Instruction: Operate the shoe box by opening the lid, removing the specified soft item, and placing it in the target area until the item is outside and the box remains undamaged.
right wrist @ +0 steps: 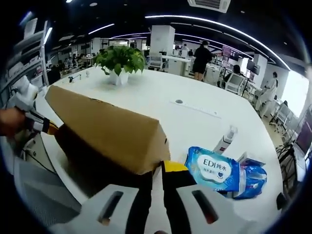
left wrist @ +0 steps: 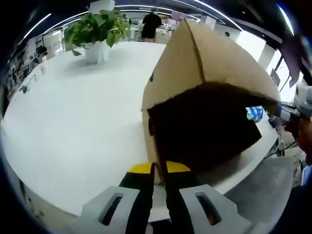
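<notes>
The brown cardboard shoe box is tilted up over the white table, its dark inside facing me in the left gripper view. My left gripper is shut on the box's near cardboard edge. In the right gripper view the box stretches away to the left, and my right gripper is shut on its near corner. A soft blue pack of wipes lies on the table just right of that corner. The other gripper and a hand hold the far end.
A second blue packet and a small spray bottle sit beside the wipes. A potted plant stands at the table's far side, also seen in the right view as the plant. People stand in the office behind.
</notes>
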Action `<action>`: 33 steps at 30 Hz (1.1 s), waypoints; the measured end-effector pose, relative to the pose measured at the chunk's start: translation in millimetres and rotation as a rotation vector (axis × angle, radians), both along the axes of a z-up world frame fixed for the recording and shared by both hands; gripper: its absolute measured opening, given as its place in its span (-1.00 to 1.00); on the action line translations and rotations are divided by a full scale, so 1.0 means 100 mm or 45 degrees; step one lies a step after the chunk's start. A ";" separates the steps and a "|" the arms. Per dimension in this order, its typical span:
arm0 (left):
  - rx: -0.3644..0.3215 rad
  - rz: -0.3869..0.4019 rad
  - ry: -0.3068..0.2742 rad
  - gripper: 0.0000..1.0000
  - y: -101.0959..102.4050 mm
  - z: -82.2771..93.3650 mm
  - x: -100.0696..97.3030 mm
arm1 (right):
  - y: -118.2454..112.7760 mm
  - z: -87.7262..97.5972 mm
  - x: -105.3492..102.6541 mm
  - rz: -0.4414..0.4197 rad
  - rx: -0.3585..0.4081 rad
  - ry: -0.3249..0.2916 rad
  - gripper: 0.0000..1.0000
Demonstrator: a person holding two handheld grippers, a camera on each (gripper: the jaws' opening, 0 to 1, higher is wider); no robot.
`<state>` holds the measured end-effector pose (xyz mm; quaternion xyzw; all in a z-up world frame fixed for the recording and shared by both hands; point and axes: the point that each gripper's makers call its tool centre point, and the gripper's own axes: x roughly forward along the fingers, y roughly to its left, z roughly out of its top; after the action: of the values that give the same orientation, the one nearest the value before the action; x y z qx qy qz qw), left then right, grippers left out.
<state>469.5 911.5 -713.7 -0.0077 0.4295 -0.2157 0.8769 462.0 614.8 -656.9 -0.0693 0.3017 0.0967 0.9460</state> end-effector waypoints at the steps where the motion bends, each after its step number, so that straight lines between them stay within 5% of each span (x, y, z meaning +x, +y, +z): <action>1: 0.002 -0.004 -0.004 -0.90 0.00 0.01 0.00 | 0.00 -0.02 -0.01 0.002 -0.002 0.004 -0.88; 21: -0.024 -0.086 -0.116 -0.84 -0.03 0.29 -0.11 | 0.06 -0.19 -0.22 -0.001 0.020 0.061 -0.92; 33: -0.066 -0.118 -0.144 -0.82 -0.05 0.28 -0.18 | 0.11 -0.26 -0.37 -0.004 0.018 0.083 -0.94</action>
<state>451.9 906.9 -685.8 0.0015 0.3735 -0.2671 0.8883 424.6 625.5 -683.3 -0.0590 0.3320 0.0997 0.9362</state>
